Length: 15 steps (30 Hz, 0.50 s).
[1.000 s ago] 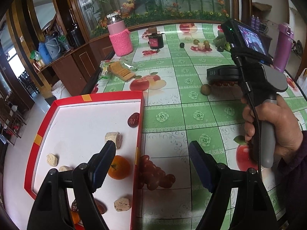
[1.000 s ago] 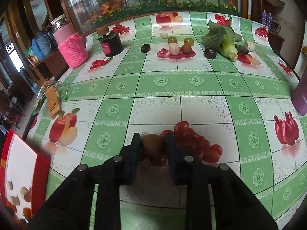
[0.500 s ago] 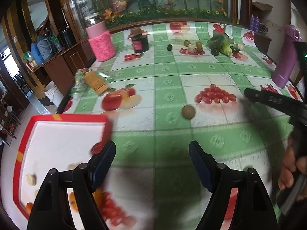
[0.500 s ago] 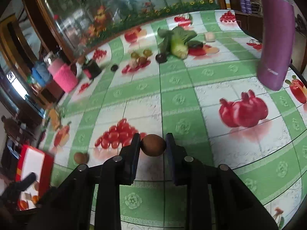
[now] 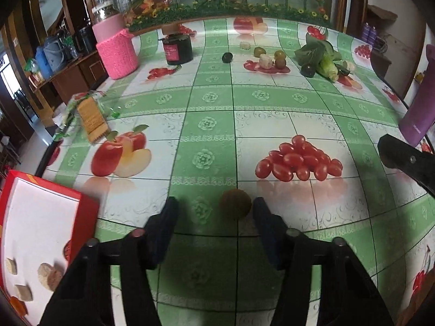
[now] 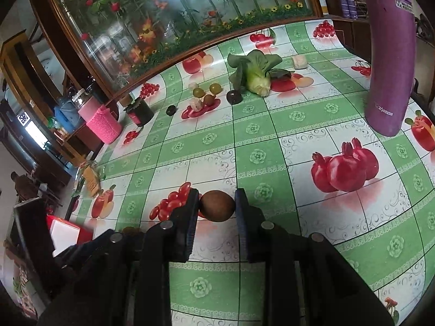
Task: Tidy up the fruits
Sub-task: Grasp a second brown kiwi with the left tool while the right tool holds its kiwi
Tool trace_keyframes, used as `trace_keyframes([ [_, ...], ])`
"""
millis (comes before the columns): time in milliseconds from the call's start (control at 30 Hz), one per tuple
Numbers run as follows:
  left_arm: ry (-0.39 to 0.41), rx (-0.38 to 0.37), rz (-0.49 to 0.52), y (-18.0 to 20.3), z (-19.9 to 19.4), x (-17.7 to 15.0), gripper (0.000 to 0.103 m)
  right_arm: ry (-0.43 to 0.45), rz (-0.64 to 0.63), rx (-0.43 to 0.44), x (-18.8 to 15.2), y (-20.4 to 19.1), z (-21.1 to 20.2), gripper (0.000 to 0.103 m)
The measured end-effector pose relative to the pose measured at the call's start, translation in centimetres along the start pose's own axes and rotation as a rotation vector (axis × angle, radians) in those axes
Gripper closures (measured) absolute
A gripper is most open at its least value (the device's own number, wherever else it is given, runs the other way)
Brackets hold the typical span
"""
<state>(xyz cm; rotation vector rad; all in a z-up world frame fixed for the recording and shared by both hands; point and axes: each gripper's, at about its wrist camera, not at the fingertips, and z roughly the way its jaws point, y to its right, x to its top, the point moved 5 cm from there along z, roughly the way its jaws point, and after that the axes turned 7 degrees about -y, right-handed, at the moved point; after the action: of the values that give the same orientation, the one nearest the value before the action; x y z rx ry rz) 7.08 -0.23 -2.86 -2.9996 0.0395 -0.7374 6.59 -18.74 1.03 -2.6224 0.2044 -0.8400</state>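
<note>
Left wrist view shows the left gripper (image 5: 214, 214) with its jaws spread wide, low over the green-and-white fruit-print tablecloth (image 5: 212, 103). A brown kiwi (image 5: 235, 204) lies on the cloth between the two fingertips, nearer the right-hand finger and nearly touching it, with a clear gap to the left-hand finger; nothing is gripped. The fruit looks almost round from here, so its long axis cannot be told with confidence. Just beyond it sits the printed heap of cherry tomatoes. At the lower left, the red tray (image 5: 81, 201) with a white floor holds several pale chunks and a bit of orange fruit at its near edge. A black part of the other tool (image 5: 407, 163) enters from the right edge.

Right wrist view shows the right gripper (image 6: 217, 207) clamped on a second brown kiwi (image 6: 217, 206), both pads pressing its sides. This fruit is a slightly flattened oval, its long axis running crosswise from finger to finger, and it sits at the very tips of the jaws, seemingly raised off the cloth. Farther back stand a purple flask (image 6: 391, 54), a leafy green vegetable (image 6: 255, 73), a group of small green and dark fruits (image 6: 206, 92), a dark jar (image 6: 140, 111) and a jar in a pink knitted sleeve (image 6: 102, 122).
</note>
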Motion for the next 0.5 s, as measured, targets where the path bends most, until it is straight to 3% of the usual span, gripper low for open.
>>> trace_keyframes([
  [67,0.009,-0.031,-0.018,0.0,0.2,0.3,0.065,0.000,0.000,-0.003,0.0,0.0,0.0,0.074],
  [133,0.013,-0.047,-0.006,0.3,0.2,0.5,0.080,-0.006,-0.003,-0.004,0.0,-0.1,0.2,0.074],
  [400,0.017,-0.070,0.014,0.6,-1.3,-1.0,0.081,-0.020,-0.008,0.002,-0.2,-0.2,0.6,0.074],
  [500,0.062,-0.067,0.046,0.7,-3.8,-2.2,0.081,-0.011,-0.018,0.017,-0.2,-0.5,0.6,0.074],
])
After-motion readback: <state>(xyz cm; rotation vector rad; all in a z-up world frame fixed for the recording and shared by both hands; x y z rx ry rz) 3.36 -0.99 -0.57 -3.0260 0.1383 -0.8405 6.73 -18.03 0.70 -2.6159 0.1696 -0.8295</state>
